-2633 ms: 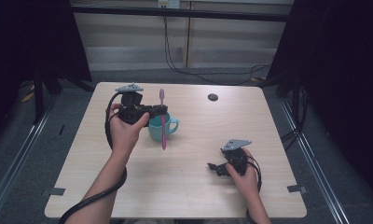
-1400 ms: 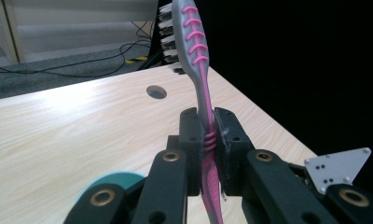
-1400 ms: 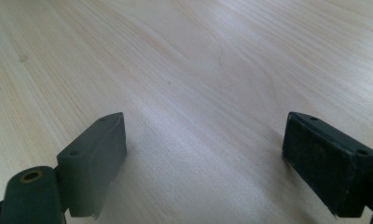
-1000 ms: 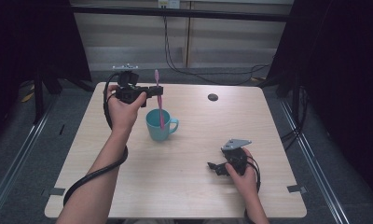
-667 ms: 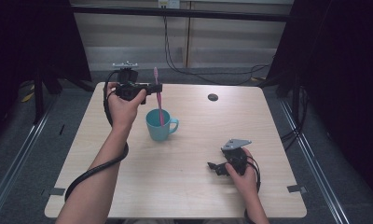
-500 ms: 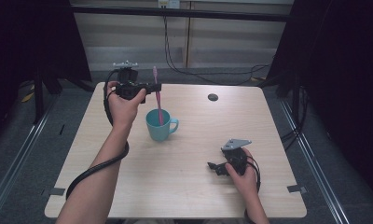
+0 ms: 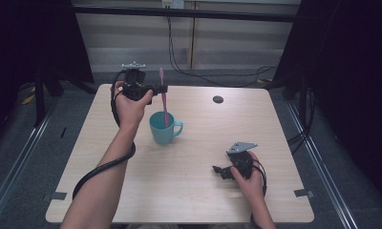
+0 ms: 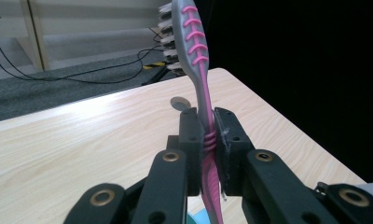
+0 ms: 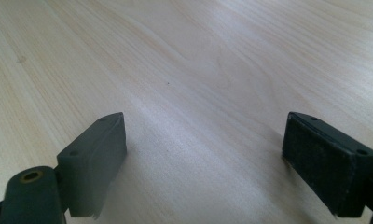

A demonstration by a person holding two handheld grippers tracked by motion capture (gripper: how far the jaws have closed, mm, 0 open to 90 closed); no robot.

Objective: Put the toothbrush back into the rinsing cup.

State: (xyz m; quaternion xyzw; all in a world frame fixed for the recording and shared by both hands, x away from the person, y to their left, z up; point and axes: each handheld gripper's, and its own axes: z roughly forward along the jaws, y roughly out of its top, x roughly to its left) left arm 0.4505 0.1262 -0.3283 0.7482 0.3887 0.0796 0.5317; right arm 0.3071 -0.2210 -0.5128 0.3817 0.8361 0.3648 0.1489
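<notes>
A pink and grey toothbrush (image 7: 164,98) stands nearly upright, bristle head up, with its lower end inside a teal mug (image 7: 163,128) near the table's middle. My left gripper (image 7: 161,88) is shut on the toothbrush handle (image 8: 208,154) above the mug, at the far left of the table. In the left gripper view the two black pads (image 8: 192,135) press the handle from both sides. My right gripper (image 7: 217,170) rests low on the table at the near right, open, with bare wood between its jaws (image 9: 203,154).
The light wooden table (image 7: 194,191) has a small dark round disc (image 7: 218,99) near its far edge. Black cables trail from both grippers. Dark curtains stand at both sides, and a grey floor with cables lies beyond the far edge.
The left hand has lifted the toothbrush from deep in the mug and drawn it toward the far left. In the last second it barely moved. The right hand has stayed still.
</notes>
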